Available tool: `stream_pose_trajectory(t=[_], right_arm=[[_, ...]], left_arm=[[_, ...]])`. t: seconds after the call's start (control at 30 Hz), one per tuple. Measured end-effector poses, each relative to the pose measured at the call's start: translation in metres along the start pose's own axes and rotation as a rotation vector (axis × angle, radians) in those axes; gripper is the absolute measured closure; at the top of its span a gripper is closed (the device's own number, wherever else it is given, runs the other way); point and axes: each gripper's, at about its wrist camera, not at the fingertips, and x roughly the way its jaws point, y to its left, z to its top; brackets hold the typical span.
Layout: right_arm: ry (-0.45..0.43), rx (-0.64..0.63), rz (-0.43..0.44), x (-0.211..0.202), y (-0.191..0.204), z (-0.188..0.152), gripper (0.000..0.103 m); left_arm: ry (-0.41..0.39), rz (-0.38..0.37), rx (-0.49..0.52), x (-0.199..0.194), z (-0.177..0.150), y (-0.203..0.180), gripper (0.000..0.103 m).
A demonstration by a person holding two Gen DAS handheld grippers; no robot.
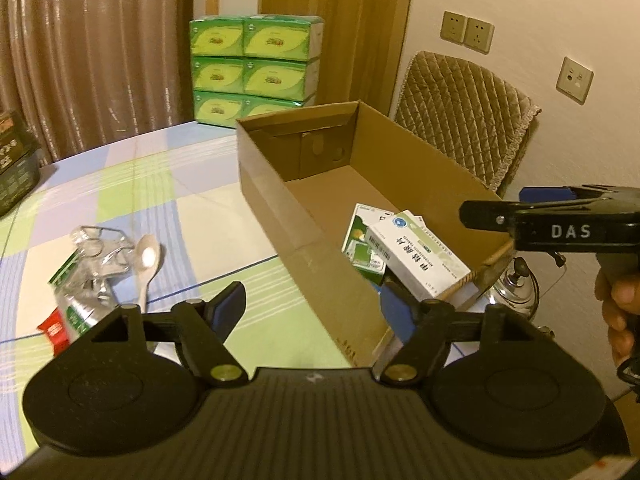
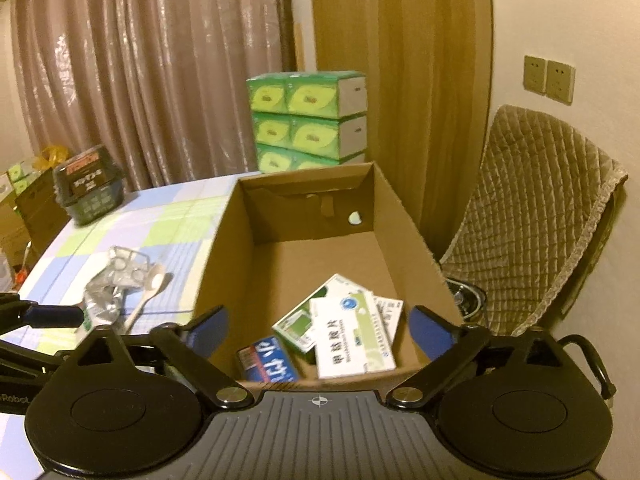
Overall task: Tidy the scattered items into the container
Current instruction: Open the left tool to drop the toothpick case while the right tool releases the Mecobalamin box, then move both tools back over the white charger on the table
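The open cardboard box (image 1: 280, 216) (image 2: 224, 264) stands on the checked tablecloth. Inside lie a white medicine box (image 1: 416, 256) (image 2: 352, 336), a green-and-white box (image 1: 358, 240) (image 2: 304, 320) and a blue box (image 2: 268, 364). Left of it on the cloth lie a white spoon (image 1: 146, 268) (image 2: 148, 300), a clear blister tray (image 1: 100, 248) (image 2: 124, 268), a crumpled foil pack (image 1: 76, 300) (image 2: 100, 308) and a red packet (image 1: 54, 330). My left gripper (image 1: 312, 310) is open over the box's near left wall, holding nothing. My right gripper (image 2: 320, 330) is open wide above the box's near end, holding nothing.
A stack of green tissue boxes (image 1: 256, 68) (image 2: 308, 116) stands behind the table. A chair with a quilted cover (image 1: 460, 112) (image 2: 536, 216) is right of the box. A dark basket (image 2: 90, 188) sits at the table's far left. A hand (image 1: 616, 300) holds the right gripper.
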Motion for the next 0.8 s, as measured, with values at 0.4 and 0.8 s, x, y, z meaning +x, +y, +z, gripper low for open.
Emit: stream_pose_trajectory(t=[0.4,0.8], right_arm=[[0.023,-0.029,0.075,-0.025,0.041,-0.024,0.002],[0.052,-0.104,0.16,-0.04,0.082,-0.05,0.002]], left_arm=[[0.009,0.063,-0.044,-0.045,-0.039,0.021,0.014],[0.032,0.176,-0.1,-0.082,-0.089,0.055,0.002]])
